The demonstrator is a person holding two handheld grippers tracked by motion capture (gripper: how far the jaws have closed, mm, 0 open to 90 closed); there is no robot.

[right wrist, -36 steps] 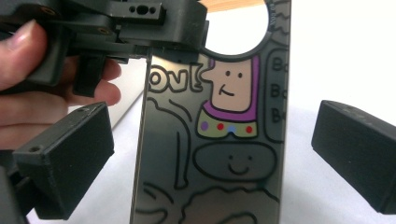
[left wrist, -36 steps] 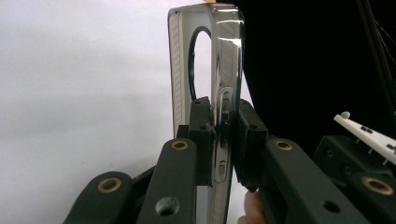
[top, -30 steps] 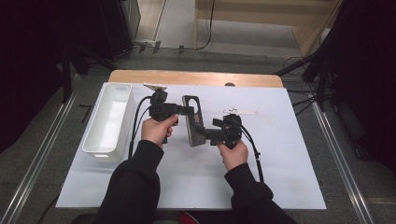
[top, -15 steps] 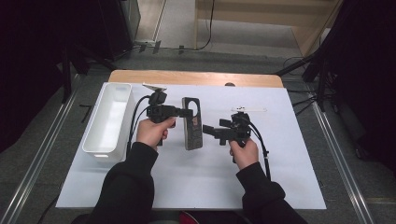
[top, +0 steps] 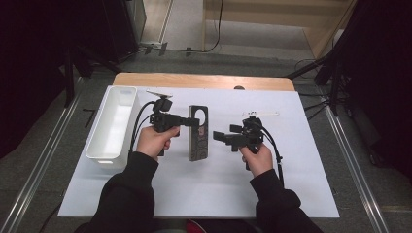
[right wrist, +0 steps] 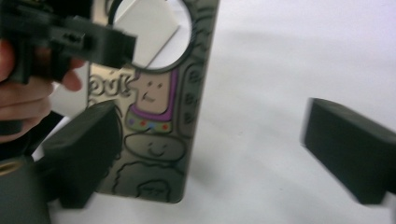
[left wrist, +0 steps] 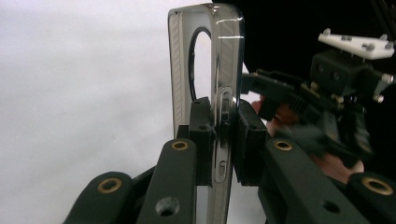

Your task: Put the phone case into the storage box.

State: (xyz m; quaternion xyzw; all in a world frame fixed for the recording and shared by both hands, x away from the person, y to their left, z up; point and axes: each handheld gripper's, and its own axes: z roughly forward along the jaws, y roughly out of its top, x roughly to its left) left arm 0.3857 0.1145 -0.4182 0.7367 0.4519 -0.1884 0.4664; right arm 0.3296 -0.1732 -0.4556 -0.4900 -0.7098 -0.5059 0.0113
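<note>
The left gripper point(top: 192, 121) was clamped on the long side edge of a phone case point(top: 197, 132), its pads pressing both faces, as the left gripper view made plain point(left wrist: 219, 140). The case point(left wrist: 205, 93) stood on edge there, its clear rim and round camera cutout rising above the pads. From above, the case looked dark and lay lengthwise near the middle of the white mat point(top: 301, 160), held just over it.

The right gripper point(top: 217, 137) sat just beside the case's right edge, apart from it. Its jaws stood wide and had just been closing a little, with nothing between the pads; in the right gripper view point(right wrist: 210, 158) the case point(right wrist: 159, 135) showed cartoon doodles, with its corner in front of the left pad.

A white bin point(top: 112, 124) lay at the mat's left edge, near the left hand. Open mat spread to the right and toward the person. Motion blur softened the right gripper view, and the case's lower end was cut off in the left gripper view.
</note>
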